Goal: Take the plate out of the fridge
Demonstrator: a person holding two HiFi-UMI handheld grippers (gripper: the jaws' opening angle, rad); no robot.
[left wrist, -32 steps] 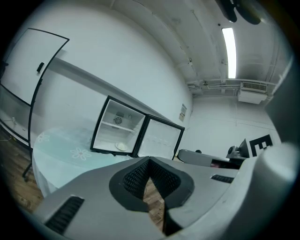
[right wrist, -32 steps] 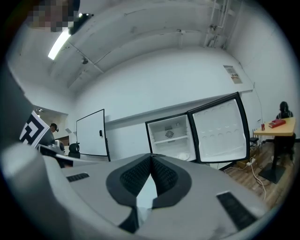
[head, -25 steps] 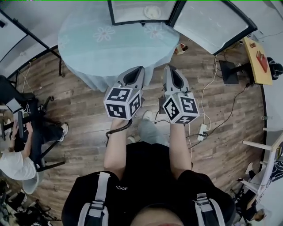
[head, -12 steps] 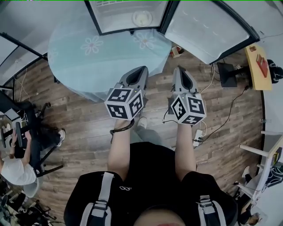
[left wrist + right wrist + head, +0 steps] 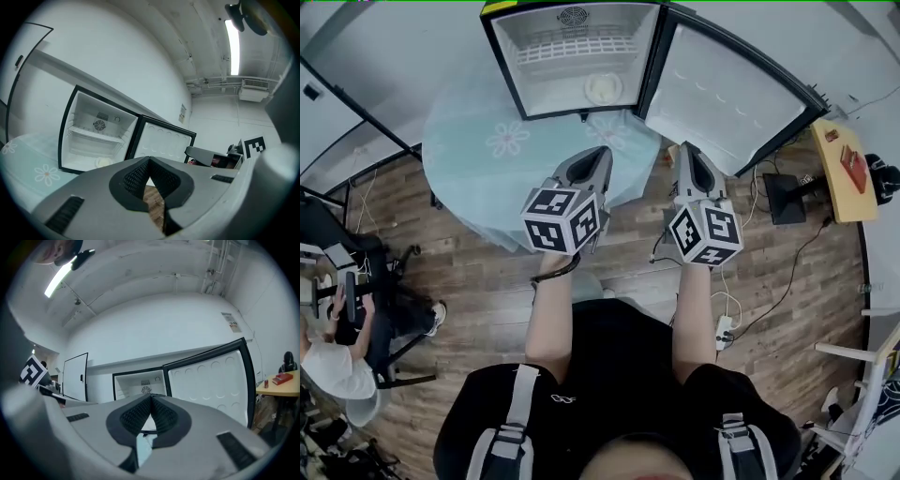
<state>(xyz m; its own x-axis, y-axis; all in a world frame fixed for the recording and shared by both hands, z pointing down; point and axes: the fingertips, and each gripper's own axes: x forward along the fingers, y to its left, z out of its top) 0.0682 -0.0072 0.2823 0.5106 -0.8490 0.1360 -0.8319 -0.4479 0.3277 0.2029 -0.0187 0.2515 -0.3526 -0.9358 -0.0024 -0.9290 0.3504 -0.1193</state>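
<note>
Plainly, plate (image 5: 603,89) sits in open fridge (image 5: 546,80) (wall notice (image 5: 182,113) illegible).

Grey left gripper (image 5: 149,162) jaws pressed together, nothing between. Ahead-left: open black-framed white mini fridge (image 5: 84,117), pale round plate (image 5: 103,162) on its floor, door (image 5: 161,140) swung right. Pale blue flower-print worktop (image 5: 28,164) far left.
</note>
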